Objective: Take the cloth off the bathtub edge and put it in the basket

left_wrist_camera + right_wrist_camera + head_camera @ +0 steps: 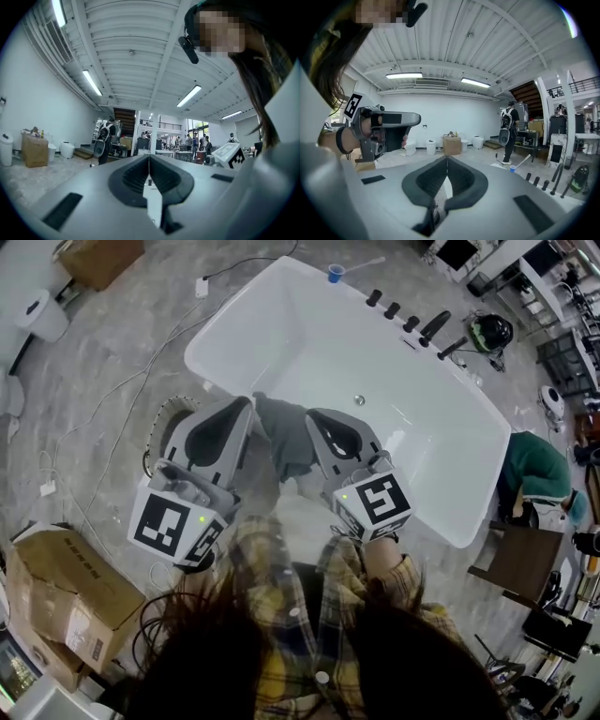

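Reaching for the cloth looks like the step in hand here, and neither gripper has anything yet: the left gripper (pixel 249 402) and the right gripper (pixel 310 414) both have their jaws pressed together and empty, and their own views show only room and ceiling past the closed tips. My take: pick one gripper, spread its jaws before going in, tip it down from above and pinch a raised fold on top of the rim instead of scraping at the slick tub wall. Then lift straight up so the hanging part clears the edge before swinging it over. The cloth (pixel 284 439) sits draped over the near rim of the white bathtub (pixel 202 357), right between the two grippers and just past their tips. It's a dull grey, soft and rumpled, bunched into a few folds with part trailing down the outer side, so it should be limp and easy to grab. There's a curved dotted rim (pixel 164 420) poking out beside the left gripper that might be the basket, but it's mostly hidden, so can't say for sure.
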`<state>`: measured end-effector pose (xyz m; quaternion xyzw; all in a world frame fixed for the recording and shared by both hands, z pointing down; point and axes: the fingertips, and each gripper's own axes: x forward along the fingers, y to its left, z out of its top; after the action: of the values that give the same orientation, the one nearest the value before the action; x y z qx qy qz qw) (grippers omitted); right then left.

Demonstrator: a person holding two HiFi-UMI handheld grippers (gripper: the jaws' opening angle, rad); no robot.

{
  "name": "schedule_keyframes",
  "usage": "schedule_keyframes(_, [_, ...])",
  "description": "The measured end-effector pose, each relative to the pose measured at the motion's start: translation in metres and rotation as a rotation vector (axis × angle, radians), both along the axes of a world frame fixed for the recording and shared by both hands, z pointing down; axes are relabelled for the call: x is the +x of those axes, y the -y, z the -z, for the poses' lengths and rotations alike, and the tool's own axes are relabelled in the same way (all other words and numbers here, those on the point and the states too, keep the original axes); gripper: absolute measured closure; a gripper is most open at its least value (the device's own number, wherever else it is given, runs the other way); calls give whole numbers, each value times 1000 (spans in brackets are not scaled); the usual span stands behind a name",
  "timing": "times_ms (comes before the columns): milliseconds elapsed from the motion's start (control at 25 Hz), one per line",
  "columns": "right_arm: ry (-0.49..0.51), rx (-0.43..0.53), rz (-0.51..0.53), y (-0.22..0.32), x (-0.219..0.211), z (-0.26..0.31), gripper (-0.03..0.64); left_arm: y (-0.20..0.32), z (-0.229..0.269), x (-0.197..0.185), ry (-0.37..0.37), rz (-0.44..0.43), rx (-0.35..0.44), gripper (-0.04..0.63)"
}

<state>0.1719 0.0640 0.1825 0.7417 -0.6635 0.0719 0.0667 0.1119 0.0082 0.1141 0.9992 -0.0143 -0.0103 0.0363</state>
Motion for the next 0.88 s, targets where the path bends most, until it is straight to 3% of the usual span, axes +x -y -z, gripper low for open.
schedule_keyframes(400, [10, -5, 64, 34, 79, -3, 601, 22, -3, 73, 31, 48, 3, 578])
schedule_keyframes(880, [55, -100, -25, 54, 113, -51, 601, 47, -54, 98, 114, -6, -83, 578])
